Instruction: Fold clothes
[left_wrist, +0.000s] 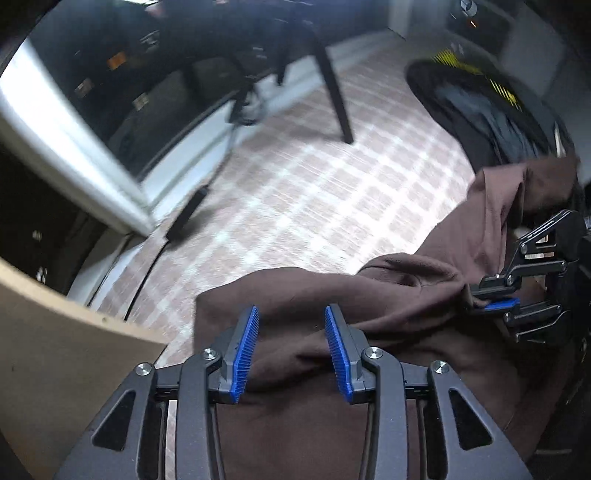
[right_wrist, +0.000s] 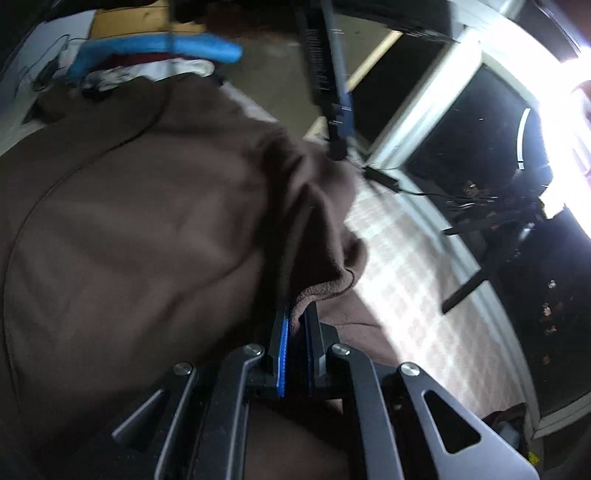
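A brown fleece garment (left_wrist: 369, 295) hangs bunched below both grippers, above a chequered floor. In the left wrist view my left gripper (left_wrist: 291, 314) stands open over it, and its blue pads (left_wrist: 243, 350) are apart and do not press the cloth that sags beneath them. To the right, my right gripper (left_wrist: 495, 301) pinches a fold of the same garment. The right wrist view shows that gripper (right_wrist: 295, 317) shut on a rolled edge of the brown garment (right_wrist: 147, 221), which spreads wide to the left.
A pink-and-white chequered floor (left_wrist: 332, 192) lies below. A dark furniture leg (left_wrist: 336, 96), a white door frame (left_wrist: 74, 147), a black bag with yellow stripes (left_wrist: 480, 92) and a tan board (left_wrist: 55, 332) surround it. A blue foam tube (right_wrist: 166, 48) and a dark pole (right_wrist: 328, 74) stand beyond.
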